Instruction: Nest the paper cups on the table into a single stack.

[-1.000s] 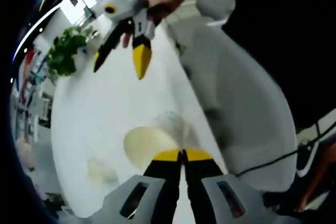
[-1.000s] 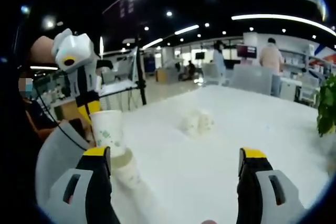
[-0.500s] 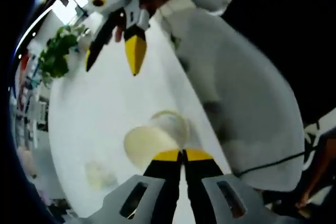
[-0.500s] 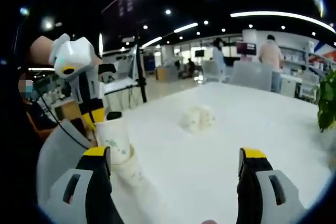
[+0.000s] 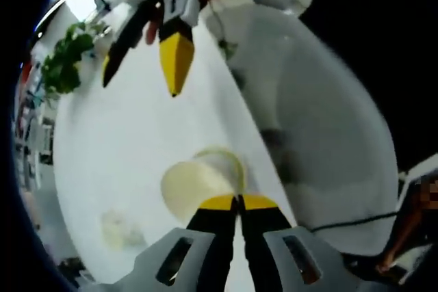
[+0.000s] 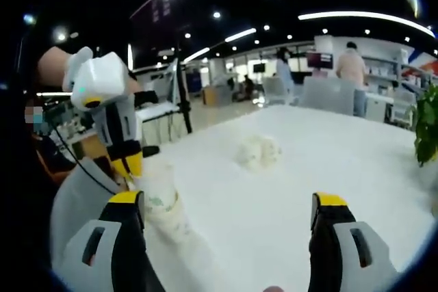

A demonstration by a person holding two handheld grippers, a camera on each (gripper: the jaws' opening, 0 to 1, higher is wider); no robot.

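Blurred paper cups (image 6: 163,200), seam indistinct

No legible text (cup print blurred).

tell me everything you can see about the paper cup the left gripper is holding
The paper cup is white to cream with a faint greenish print on its side. The left gripper pinches its rim with jaws shut, near the white table edge. In the left gripper view its open mouth and pale inside face the camera. It tilts over a second cup beneath it, and appears partly nested into that one. Motion blur hides finer detail.
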